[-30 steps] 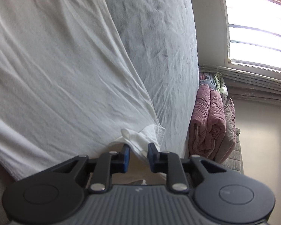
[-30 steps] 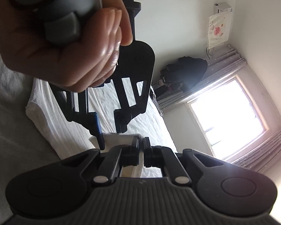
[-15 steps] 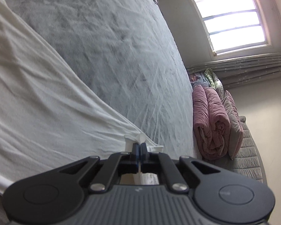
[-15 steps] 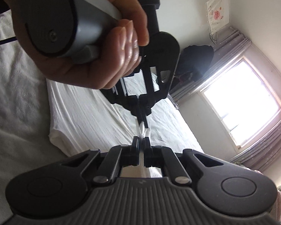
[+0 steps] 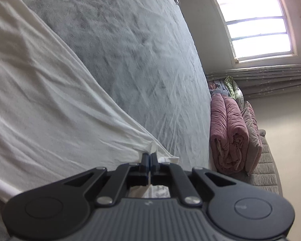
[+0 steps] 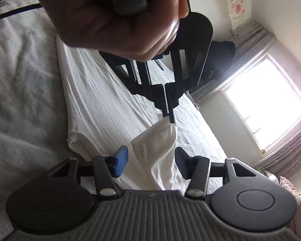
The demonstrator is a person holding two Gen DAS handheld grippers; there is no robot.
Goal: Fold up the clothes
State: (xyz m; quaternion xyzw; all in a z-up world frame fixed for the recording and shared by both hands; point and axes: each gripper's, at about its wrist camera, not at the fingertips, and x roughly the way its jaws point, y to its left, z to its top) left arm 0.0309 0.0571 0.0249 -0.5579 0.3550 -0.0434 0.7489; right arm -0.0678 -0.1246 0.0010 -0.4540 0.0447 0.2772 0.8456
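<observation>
White garment [image 5: 50,100] lies spread on the bed [image 5: 130,50], long axis running from the far left down to the near corner. Left hand-held gripper [image 5: 149,157] is clamped tight on that near corner, a tuft of cloth poking out past the pads. In the right wrist view the left hand-held gripper [image 6: 169,113] is seen lifting the corner, cloth hanging from it in a cone down to the bed. Right hand-held gripper [image 6: 151,161] is spread wide, blue pads either side of that hanging cloth and not touching it; the cloth sits right between them, just ahead. The hand [image 6: 118,16] on the left tool is above and further off. Judgement: the left holds the corner, so the fold turns on carrying it along the long axis toward the far end; the right sits nearest the slack below. Rolled pink blanket [image 5: 228,132] off the right edge, not involved.
</observation>
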